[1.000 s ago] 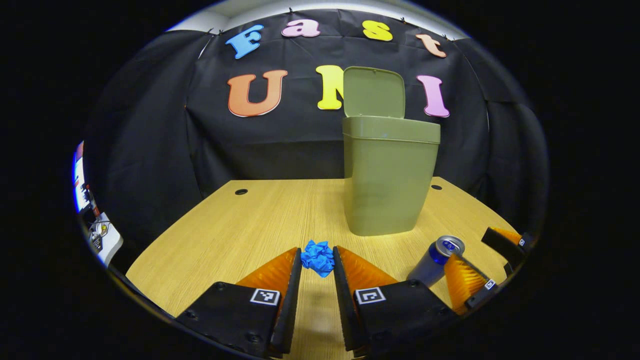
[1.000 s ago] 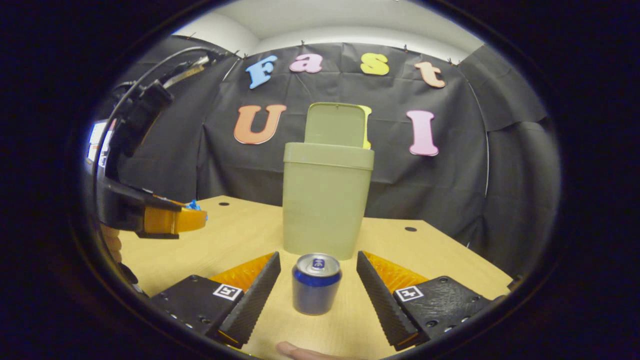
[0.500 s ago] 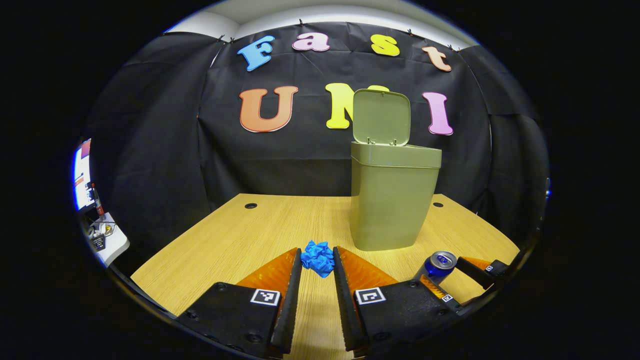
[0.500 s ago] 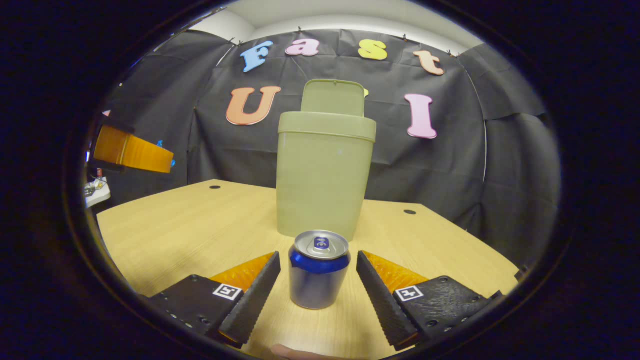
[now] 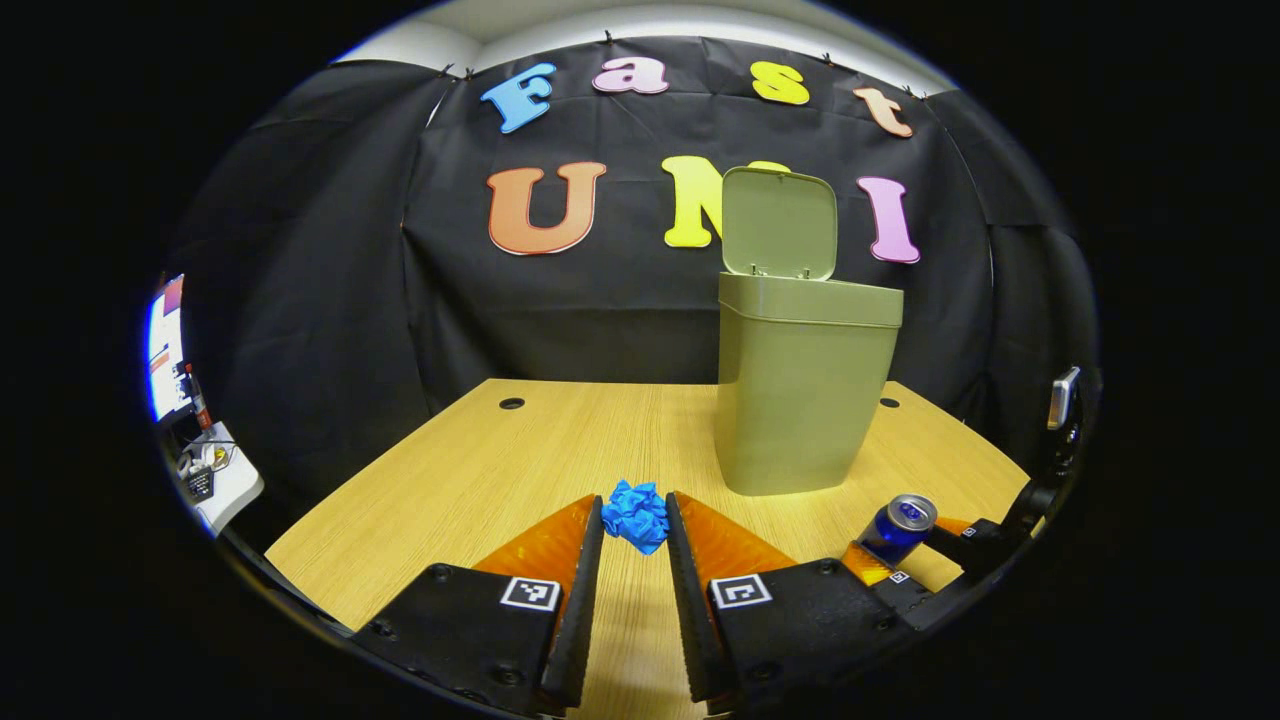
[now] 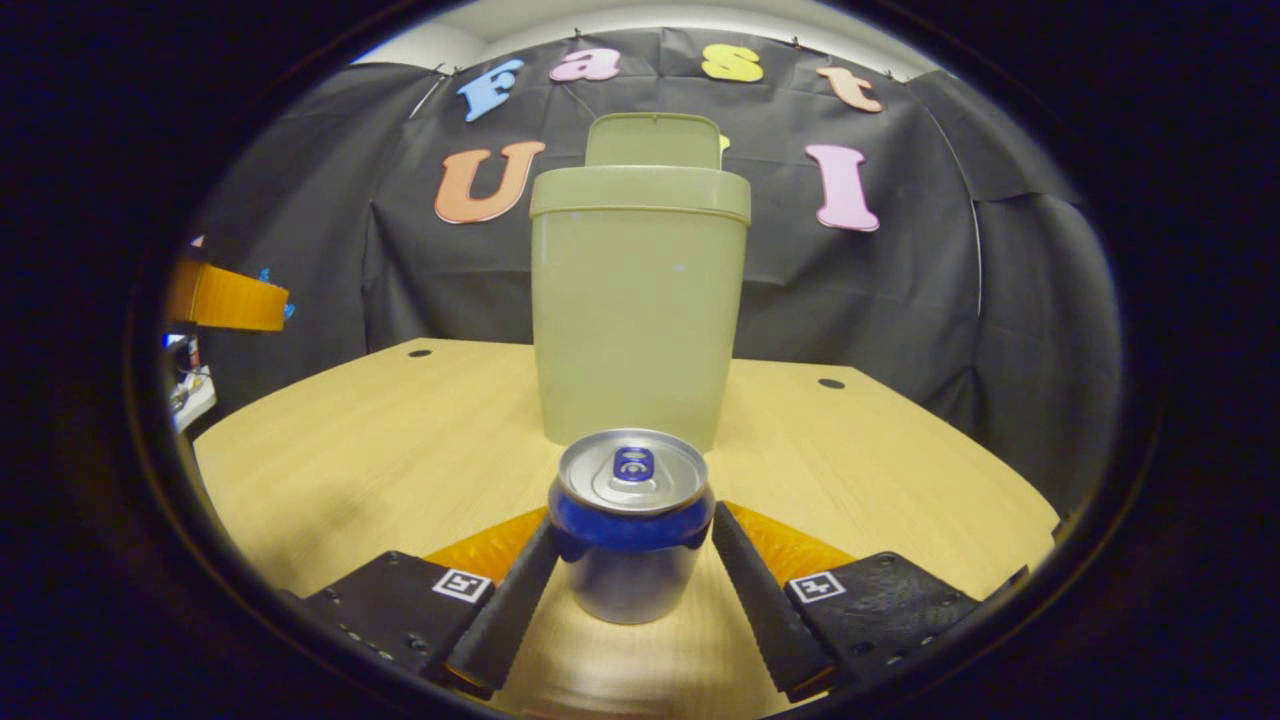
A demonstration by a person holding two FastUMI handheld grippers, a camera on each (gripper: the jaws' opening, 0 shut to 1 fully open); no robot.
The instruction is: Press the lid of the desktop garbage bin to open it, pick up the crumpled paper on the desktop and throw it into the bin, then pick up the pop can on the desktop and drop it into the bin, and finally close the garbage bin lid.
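One bin [image 6: 636, 310], lid [image 5: 779, 222] up; one can [image 6: 629, 525], one blue paper ball [image 5: 637, 515]; no legible writing. Left gripper [image 5: 634, 522] clamps the paper. Right gripper [image 6: 630, 535] pinches the can on both sides.

Black cloth wall [image 5: 330, 300] behind a light wooden desk [image 5: 480, 470] under a white ceiling [image 6: 620, 25].

Even overhead light, sharp focus, strong fisheye bending at edges

bin [image 6: 635, 310] on table [image 6: 380, 440] | can [image 6: 630, 520] before bin | paper [image 5: 637, 515] apparently left of can
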